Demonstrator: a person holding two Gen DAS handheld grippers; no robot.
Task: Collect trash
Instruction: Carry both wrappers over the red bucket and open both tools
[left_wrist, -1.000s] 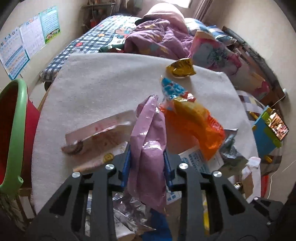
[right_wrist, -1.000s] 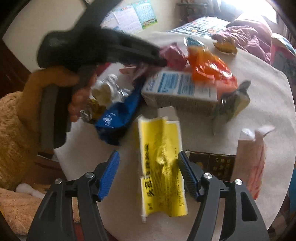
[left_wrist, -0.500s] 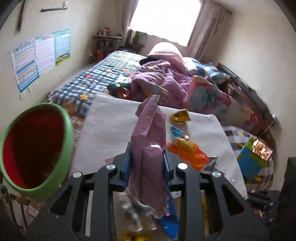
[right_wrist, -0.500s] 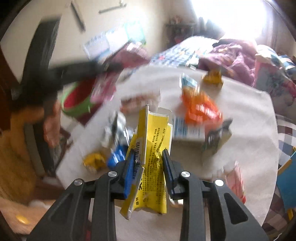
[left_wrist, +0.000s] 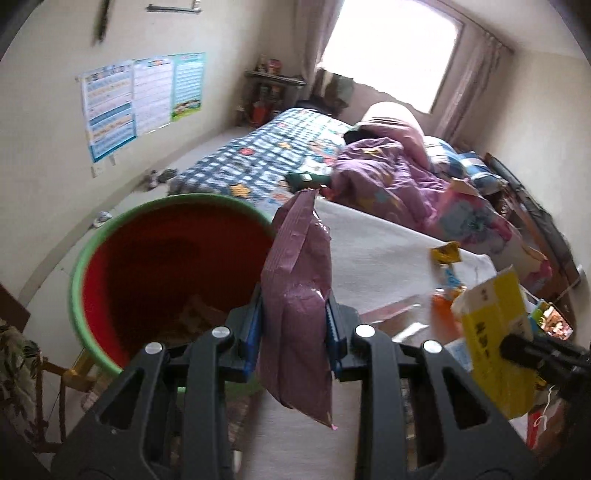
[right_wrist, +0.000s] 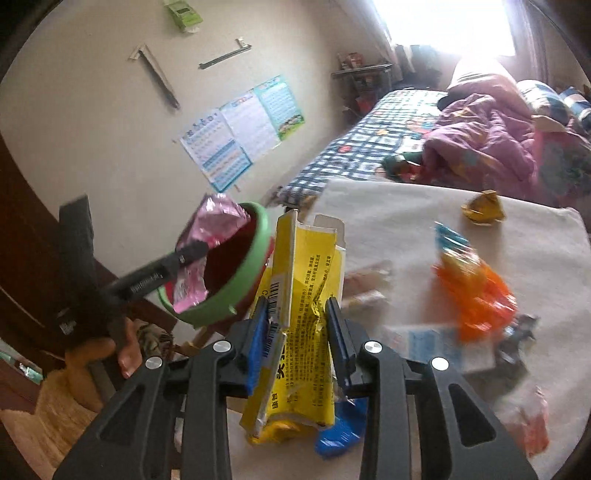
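Note:
My left gripper (left_wrist: 293, 321) is shut on a crumpled purple wrapper (left_wrist: 295, 273), which hangs in the air beside the rim of a green bin (left_wrist: 192, 197) with a red inside. The right wrist view shows that wrapper (right_wrist: 214, 221) over the bin (right_wrist: 240, 280). My right gripper (right_wrist: 297, 321) is shut on a flattened yellow carton (right_wrist: 306, 280), lifted above the table's near edge and just right of the bin. The carton (left_wrist: 495, 332) also shows at the right of the left wrist view.
A white-clothed table (right_wrist: 406, 221) carries an orange wrapper (right_wrist: 476, 291), a small yellow wrapper (right_wrist: 484, 210), a blue wrapper (right_wrist: 340, 432) and a white-blue box (right_wrist: 436, 343). A bed (left_wrist: 277, 162) lies beyond. A person's hand (right_wrist: 125, 347) holds the left gripper.
The right gripper closed on the yellow carton and lifted it off the table. The left gripper rose and swung left with the purple wrapper, bringing the bin into full view.

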